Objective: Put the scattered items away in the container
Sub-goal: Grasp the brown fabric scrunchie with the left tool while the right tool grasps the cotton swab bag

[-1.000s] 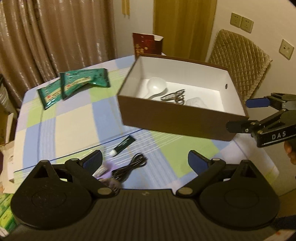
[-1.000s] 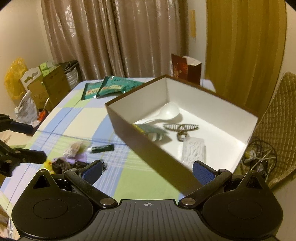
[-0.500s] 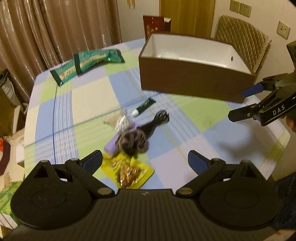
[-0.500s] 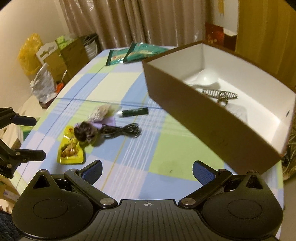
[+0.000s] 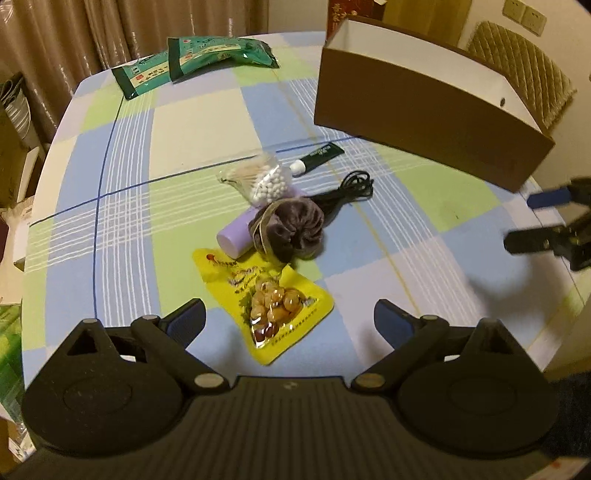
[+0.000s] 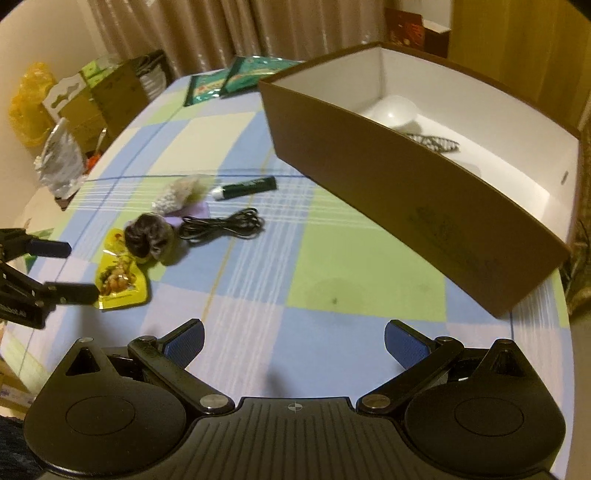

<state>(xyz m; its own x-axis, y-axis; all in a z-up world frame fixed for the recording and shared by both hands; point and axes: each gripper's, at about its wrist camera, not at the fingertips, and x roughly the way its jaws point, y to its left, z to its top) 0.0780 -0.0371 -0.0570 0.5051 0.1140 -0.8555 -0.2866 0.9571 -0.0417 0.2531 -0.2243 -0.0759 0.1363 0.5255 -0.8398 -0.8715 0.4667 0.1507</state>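
A brown box with white inside stands at the table's far right and holds a white spoon and a hair clip. In a cluster on the checked cloth lie a yellow snack pouch, a dark scrunchie, a purple tube, a bag of cotton swabs, a black cable and a dark green tube. My left gripper hangs open just before the pouch. My right gripper is open over bare cloth.
Two green packets lie at the table's far side. A red carton stands behind the box. Cardboard boxes and bags crowd the floor beyond the left edge. A quilted chair stands behind the box.
Both grippers have pulled back from the box and lowered toward the near table. The left one now faces the item cluster. Both stay open and empty.
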